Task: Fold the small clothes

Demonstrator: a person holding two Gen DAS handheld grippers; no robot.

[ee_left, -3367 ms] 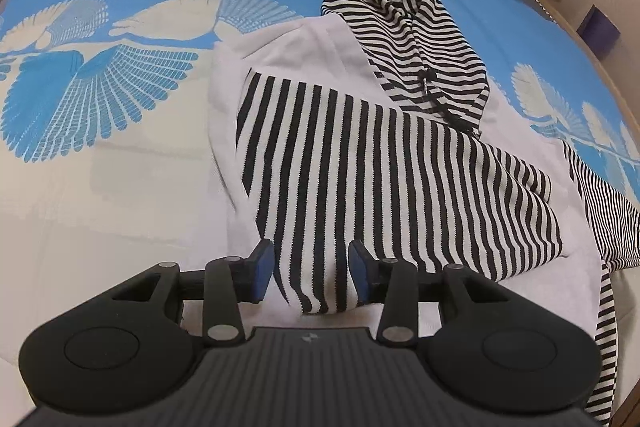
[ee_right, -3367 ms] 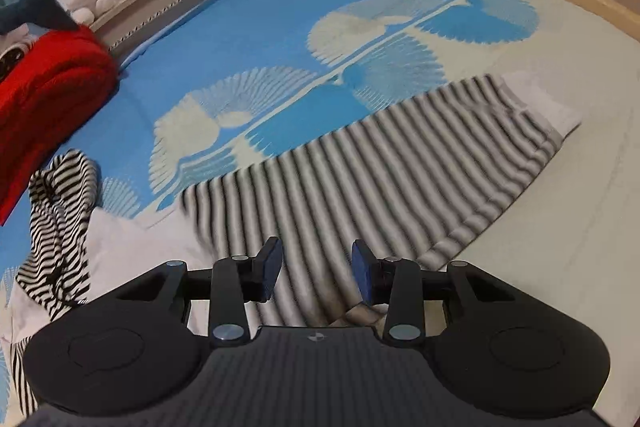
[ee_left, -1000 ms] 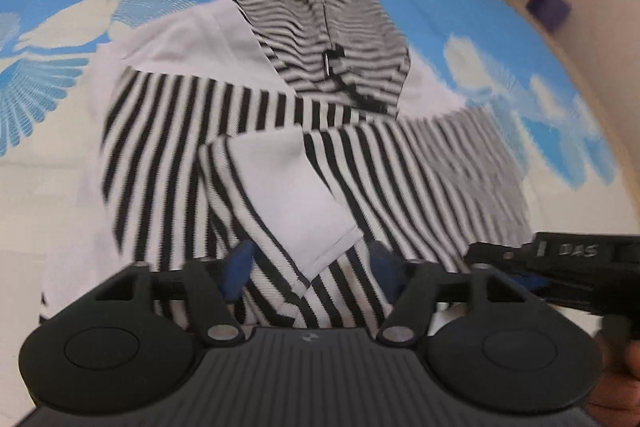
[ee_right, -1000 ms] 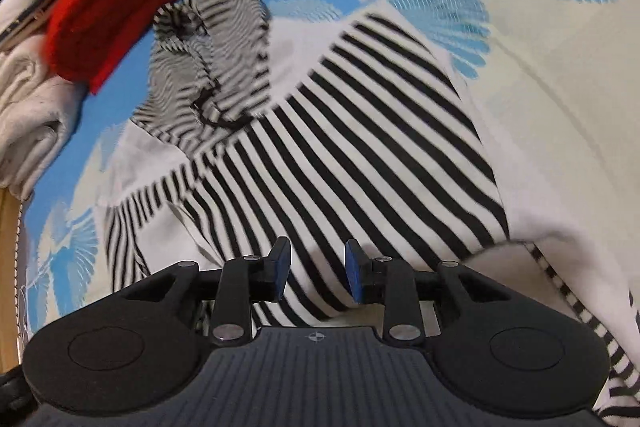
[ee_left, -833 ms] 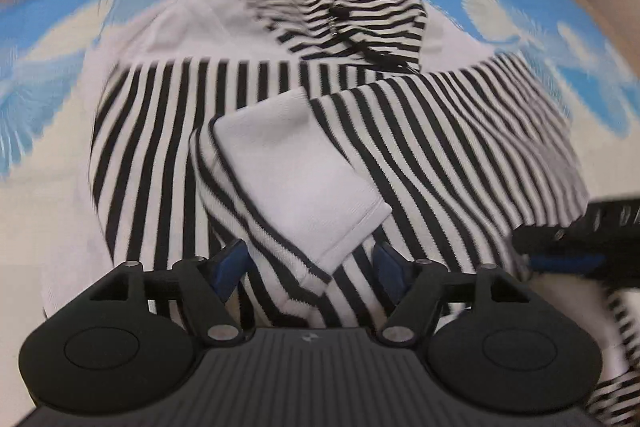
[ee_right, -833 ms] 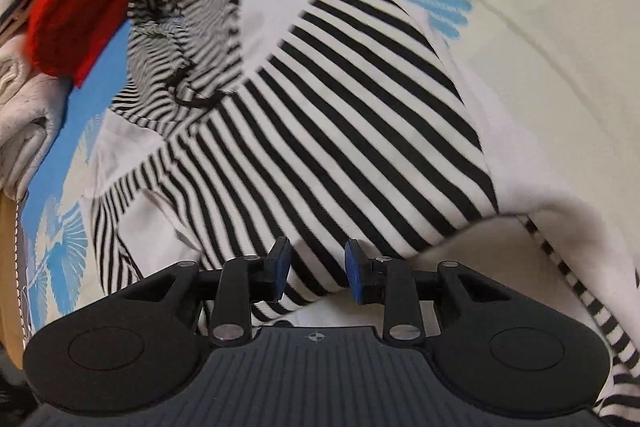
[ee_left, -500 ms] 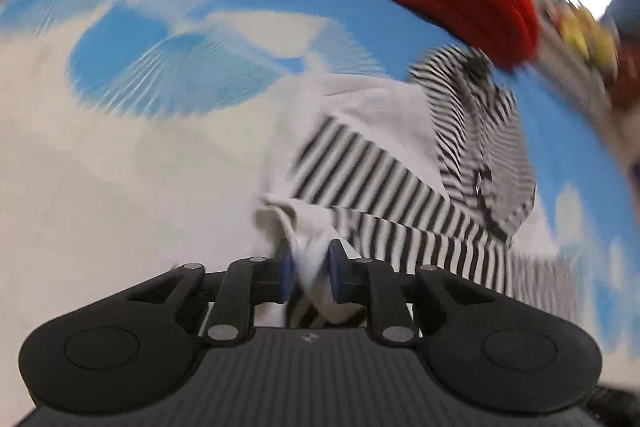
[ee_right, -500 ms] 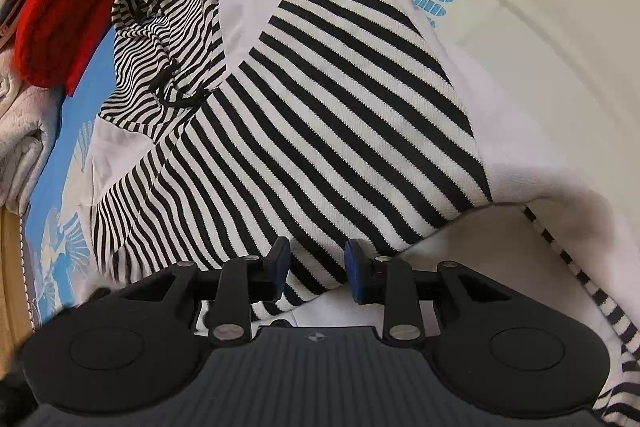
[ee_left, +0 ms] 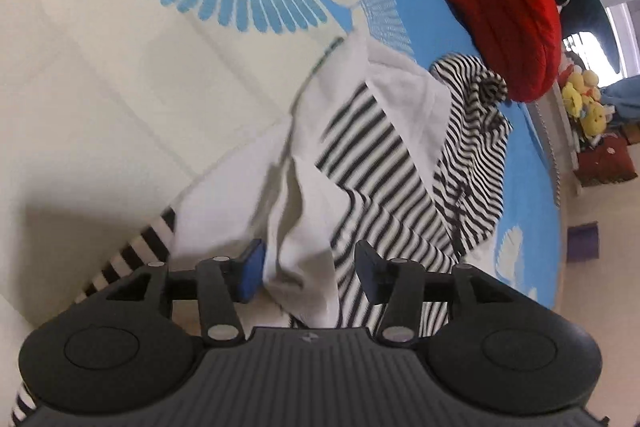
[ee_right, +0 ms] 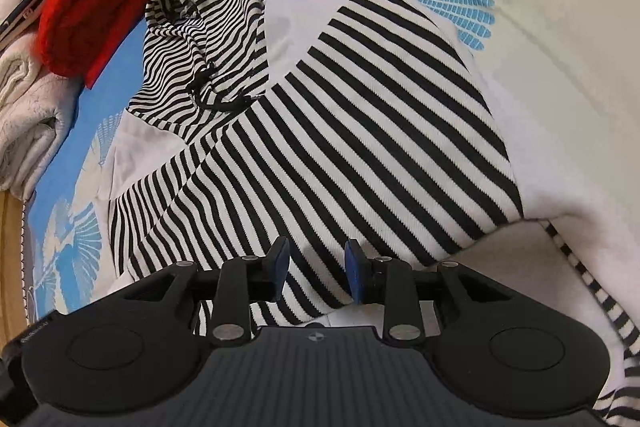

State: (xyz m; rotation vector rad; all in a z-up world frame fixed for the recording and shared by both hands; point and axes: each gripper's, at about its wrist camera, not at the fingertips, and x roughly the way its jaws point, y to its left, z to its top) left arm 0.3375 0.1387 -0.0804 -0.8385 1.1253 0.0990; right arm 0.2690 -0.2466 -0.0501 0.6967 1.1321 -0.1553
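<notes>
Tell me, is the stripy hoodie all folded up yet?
Not yet. Both sleeves look folded across the stripy hoodie. The left gripper is open around a white bunched fold, and the right gripper is open over the striped edge. The hood still lies flat, so the body needs folding.

Your left gripper (ee_left: pixel 308 269) has a matte black plastic body with a ribbed grey-black panel down the centre, marked by a small round crosshair emblem at its top edge. A broad rounded lobe with a shallow circular recess sits on either side. Black linkage bars run forward from the body, pinned with silver round-headed screws, and each finger ends in a blue pad (ee_left: pixel 251 271). Your right gripper (ee_right: pixel 316 269) is built the same way: black lobes with circular recesses, ribbed centre panel with the same emblem, silver screws at the pivots, blue fingertips (ee_right: pixel 354 277).
</notes>
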